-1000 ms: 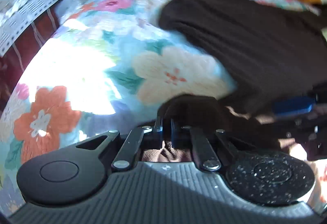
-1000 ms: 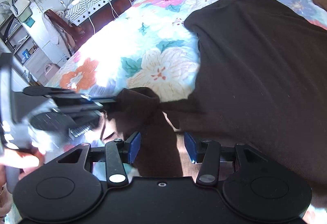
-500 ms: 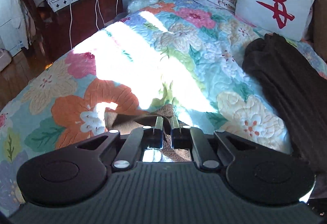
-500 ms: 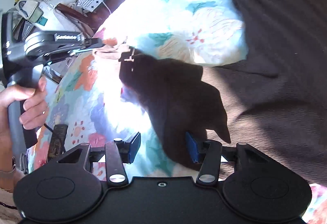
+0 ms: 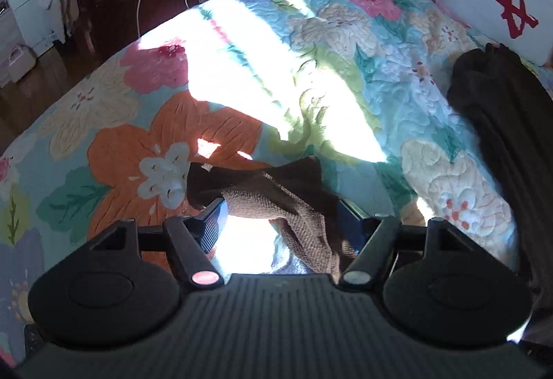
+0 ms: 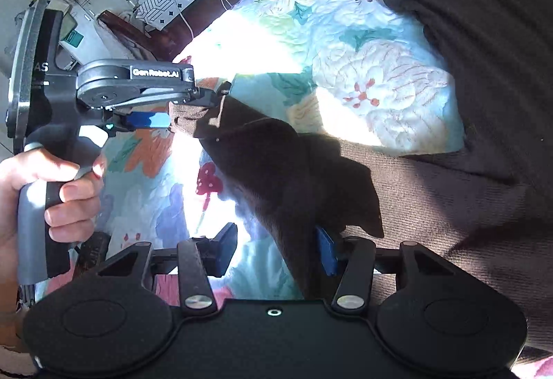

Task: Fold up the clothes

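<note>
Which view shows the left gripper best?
Right wrist: it shows the whole left gripper side-on with the hand, jaws just opened around the brown sleeve. Left wrist shows only its parted fingers.

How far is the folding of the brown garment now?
Done: nothing looks folded; the brown garment lies spread on the floral quilt. In hand: its sleeve lies between the left claw, whose jaws have just opened. Left: every fold.

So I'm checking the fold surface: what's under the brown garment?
The floral quilt lies under the brown garment; whatever else its spread body covers is hidden.
</note>
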The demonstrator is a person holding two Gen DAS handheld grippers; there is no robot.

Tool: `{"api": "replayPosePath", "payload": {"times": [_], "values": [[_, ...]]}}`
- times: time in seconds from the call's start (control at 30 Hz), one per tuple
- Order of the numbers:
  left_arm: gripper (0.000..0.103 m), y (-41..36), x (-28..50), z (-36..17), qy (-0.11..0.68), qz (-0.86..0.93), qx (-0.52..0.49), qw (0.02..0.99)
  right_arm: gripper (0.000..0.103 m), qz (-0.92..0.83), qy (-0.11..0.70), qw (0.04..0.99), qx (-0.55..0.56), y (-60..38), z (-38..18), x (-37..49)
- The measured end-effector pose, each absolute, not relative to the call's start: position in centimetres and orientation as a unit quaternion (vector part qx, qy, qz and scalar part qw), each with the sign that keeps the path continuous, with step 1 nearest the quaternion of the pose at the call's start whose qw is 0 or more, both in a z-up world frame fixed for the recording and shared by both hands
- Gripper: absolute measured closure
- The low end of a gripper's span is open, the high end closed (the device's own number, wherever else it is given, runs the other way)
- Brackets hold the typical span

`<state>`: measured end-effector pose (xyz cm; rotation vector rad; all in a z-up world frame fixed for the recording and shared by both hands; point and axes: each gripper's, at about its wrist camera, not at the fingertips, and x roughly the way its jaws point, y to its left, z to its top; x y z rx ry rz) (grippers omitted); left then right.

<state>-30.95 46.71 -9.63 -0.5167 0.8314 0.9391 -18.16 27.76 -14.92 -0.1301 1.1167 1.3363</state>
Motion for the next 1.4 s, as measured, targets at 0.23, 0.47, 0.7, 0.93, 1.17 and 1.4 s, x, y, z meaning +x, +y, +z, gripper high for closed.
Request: {"api": "replayPosePath", "payload": {"times": [0.23, 0.47, 0.7, 0.93, 1.17, 1.4], "values": [[0.093, 46.5, -31.9, -8.0, 0.376, 0.416, -0.216, 0.799, 0.095, 0.608, 0.460, 0.643, -0.073, 29.0, -14.1, -19.7], [0.093, 47.8, -34.8, -7.7, 0.390, 0.465, -0.218, 0.764, 0.095, 0.635, 0.444, 0.620, -0.122, 28.3, -14.2, -22.4], [0.055, 45.5, -33.8, -7.7, 0.423, 0.460, -0.193, 0.757, 0.081, 0.617, 0.500, 0.605, -0.052, 26.1, -13.9, -20.4], [0.032, 38.6, -29.4, -2.6, 0.427, 0.376, -0.116, 0.814, 0.061, 0.582, 0.480, 0.656, -0.013, 20.7, -7.7, -18.2], [0.030, 31.9, -27.0, -0.4, 0.433, 0.267, -0.098, 0.855, 0.048, 0.495, 0.415, 0.763, -0.020, 13.4, -2.0, -16.5], [0.023, 27.1, -25.5, 2.0, 0.423, 0.204, -0.078, 0.879, 0.044, 0.428, 0.406, 0.806, 0.042, 5.3, 1.0, -15.5]]}}
